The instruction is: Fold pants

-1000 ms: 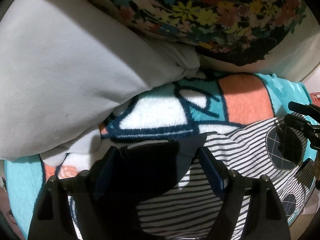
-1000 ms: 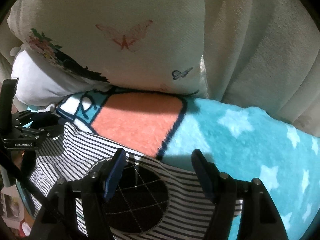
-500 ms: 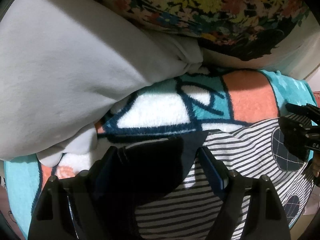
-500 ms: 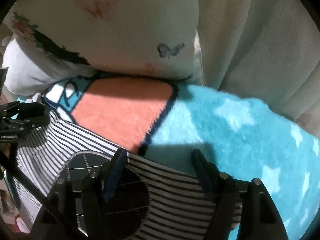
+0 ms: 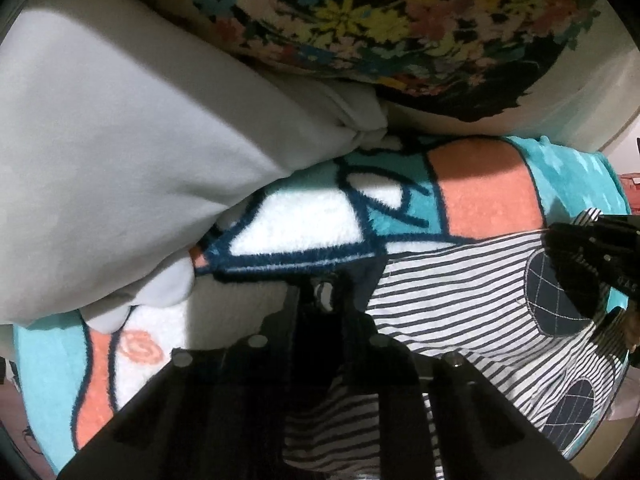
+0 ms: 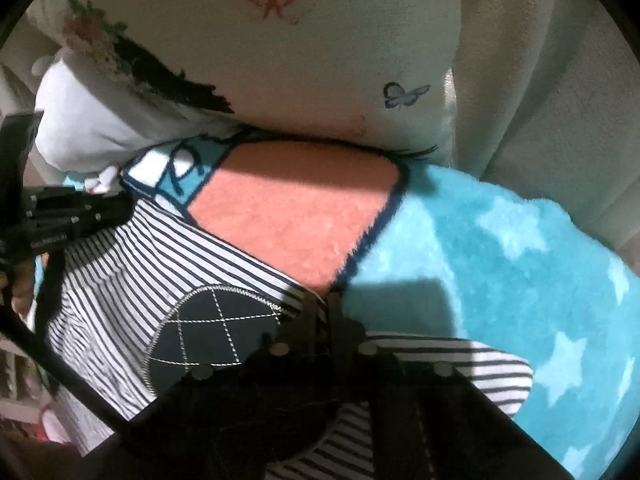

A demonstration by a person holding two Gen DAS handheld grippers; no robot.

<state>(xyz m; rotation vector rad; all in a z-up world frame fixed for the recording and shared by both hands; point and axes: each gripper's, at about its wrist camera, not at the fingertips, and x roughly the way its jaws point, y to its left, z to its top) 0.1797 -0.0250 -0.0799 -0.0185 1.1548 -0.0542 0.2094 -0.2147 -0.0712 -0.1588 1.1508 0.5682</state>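
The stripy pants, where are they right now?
The stripy pants lie on the fluffy blanket, low in both views, in front of the pillows. The left gripper and right gripper each pinch their top edge.

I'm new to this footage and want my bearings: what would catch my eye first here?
The striped pants with dark quilted round patches lie in the foreground, on a bright fleece blanket of turquoise, coral and white. Both the left hand-held gripper and the right hand-held gripper are shut on the pants' far edge. Behind, a floral cushion sits beside a plain pale pillow.
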